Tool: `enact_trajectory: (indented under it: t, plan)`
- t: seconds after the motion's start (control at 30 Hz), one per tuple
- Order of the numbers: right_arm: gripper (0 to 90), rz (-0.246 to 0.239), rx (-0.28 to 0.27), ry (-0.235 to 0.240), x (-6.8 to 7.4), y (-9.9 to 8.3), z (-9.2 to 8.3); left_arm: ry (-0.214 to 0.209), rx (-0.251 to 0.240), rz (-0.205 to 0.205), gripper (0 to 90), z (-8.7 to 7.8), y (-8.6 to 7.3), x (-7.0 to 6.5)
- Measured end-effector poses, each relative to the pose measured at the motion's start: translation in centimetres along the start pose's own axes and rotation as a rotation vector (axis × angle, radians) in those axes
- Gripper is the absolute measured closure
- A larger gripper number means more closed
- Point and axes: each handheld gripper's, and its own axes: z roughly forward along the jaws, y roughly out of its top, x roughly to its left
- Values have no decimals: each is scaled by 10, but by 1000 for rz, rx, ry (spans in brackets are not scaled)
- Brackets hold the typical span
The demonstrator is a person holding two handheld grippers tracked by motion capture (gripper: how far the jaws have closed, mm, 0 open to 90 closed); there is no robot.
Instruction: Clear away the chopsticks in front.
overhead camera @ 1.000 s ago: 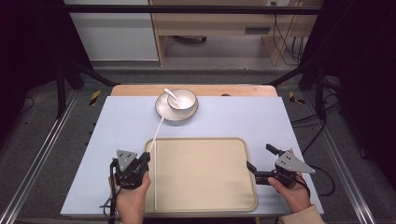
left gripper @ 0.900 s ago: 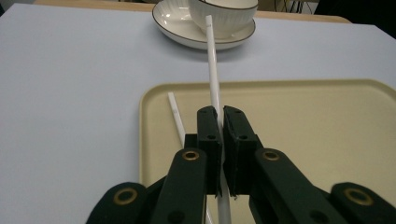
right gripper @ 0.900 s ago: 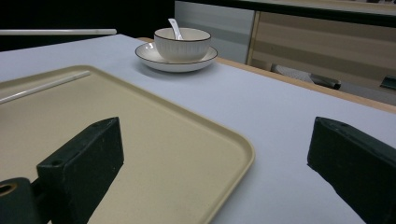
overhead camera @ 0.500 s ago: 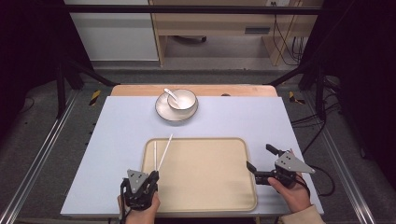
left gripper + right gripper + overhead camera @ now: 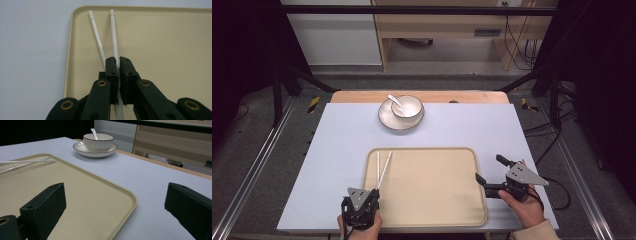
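Note:
Two white chopsticks [image 5: 381,167] lie fanned over the left part of a beige tray [image 5: 432,185], tips pointing away from me. My left gripper [image 5: 372,192] is at the tray's near left corner, shut on their near ends. In the left gripper view the jaws [image 5: 118,61] are pressed together with one chopstick [image 5: 113,37] running between them and the other just to its left. My right gripper [image 5: 490,169] rests by the tray's right edge, jaws wide apart and nothing between them [image 5: 116,192].
A white bowl [image 5: 407,106] with a spoon [image 5: 395,101] stands on a plate [image 5: 387,120] at the far middle of the pale table [image 5: 337,145]. In the right gripper view the bowl [image 5: 98,141] stands beyond the tray [image 5: 100,195].
My left gripper has come down and toward the near edge, bringing the chopsticks from a raised slant onto the tray's left side. The right gripper has stayed put.

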Motion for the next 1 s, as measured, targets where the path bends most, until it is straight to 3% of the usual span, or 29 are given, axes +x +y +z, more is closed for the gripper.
enact_trajectory:
  t: [0.47,0.9,1.0]
  plan:
    - [38,-4,5,3,0,0,0,2,35,12,852,9,-6,-9]
    - [39,-4,6,4,0,-1,0,-24,39,-28,846,14,-9,-12]
    - [39,-5,5,4,0,0,0,-21,31,-34,788,16,-9,-12]
